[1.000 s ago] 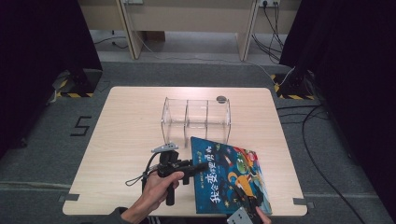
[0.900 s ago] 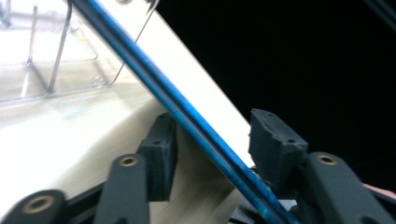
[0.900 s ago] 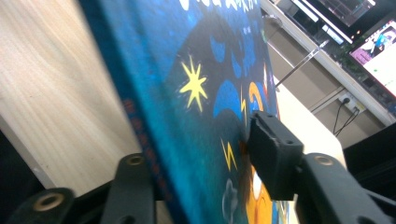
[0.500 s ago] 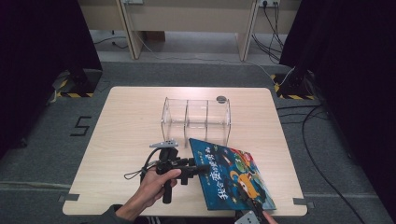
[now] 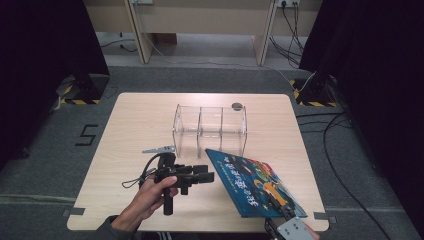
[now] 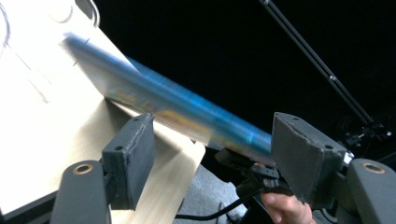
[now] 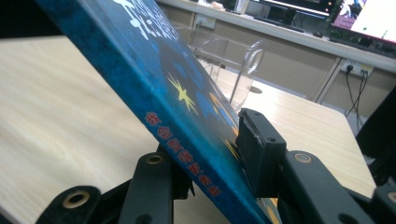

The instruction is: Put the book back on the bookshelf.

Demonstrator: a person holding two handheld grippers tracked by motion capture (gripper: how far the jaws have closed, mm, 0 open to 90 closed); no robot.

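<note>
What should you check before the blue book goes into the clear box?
1. Right gripper pinches the blue book near its spine: ok.
2. Left gripper has let go; its jaws have just been opening, book beyond them: ok.
3. Book lifted off the table: ok, tilted.
4. Clear box stands upright, compartments look empty: ok.
5. Book lined up with a compartment: not ok.
6. Book fits the slot: cannot tell.

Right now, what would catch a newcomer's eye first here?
The bright blue picture book, tilted up off the near right part of the wooden table and clamped in the right gripper. Behind it stands a clear acrylic divider rack; the left gripper sits open beside the book.
</note>
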